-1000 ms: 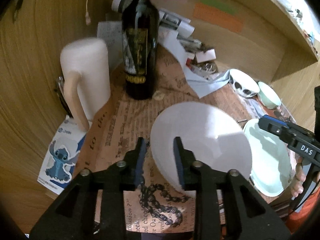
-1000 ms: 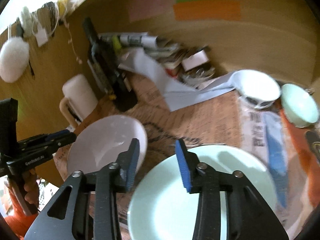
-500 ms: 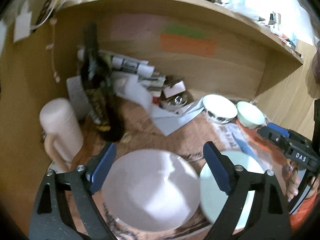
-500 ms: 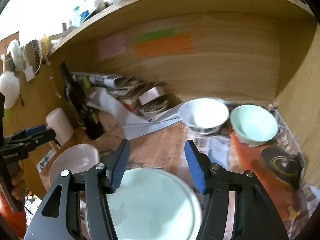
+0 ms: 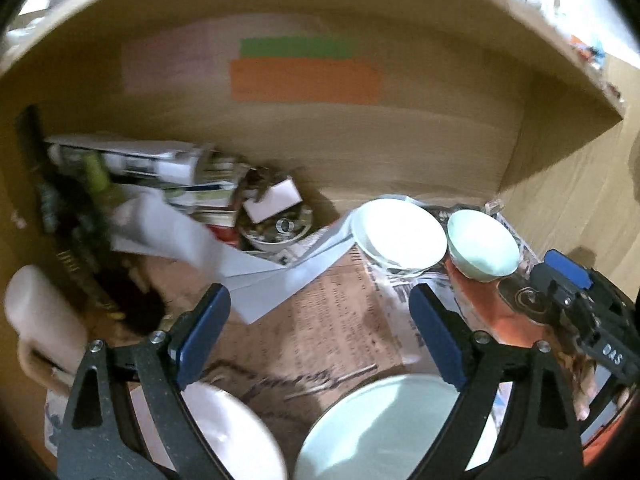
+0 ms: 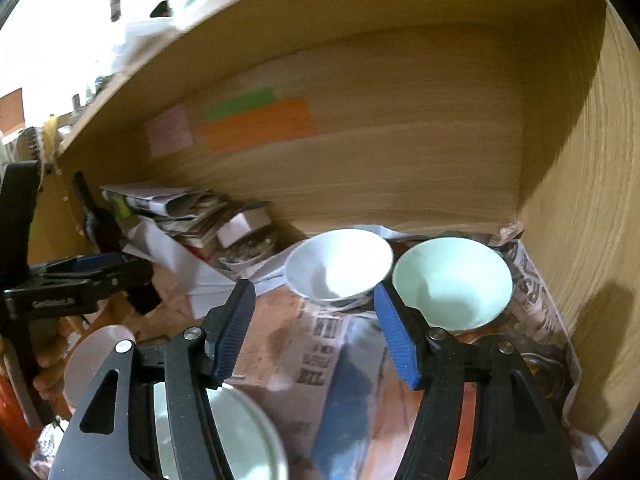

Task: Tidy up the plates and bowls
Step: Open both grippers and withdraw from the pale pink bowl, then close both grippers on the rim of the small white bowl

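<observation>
From my left claw (image 5: 320, 328) I see a smooth cream mug (image 5: 40, 320) far left, blurred. Both my claws stand open with nothing between the ribbed blue pads; each has just been opening. On the newspaper-covered desk (image 5: 332, 320), a glossy pink plate (image 5: 236, 436) lies beside a pale green plate (image 5: 384, 428), both empty, near the front edge. Farther back, a round white bowl (image 6: 340, 268) sits touching a mint bowl (image 6: 452, 284); both are empty. My right claw (image 6: 316, 332) hovers before them.
</observation>
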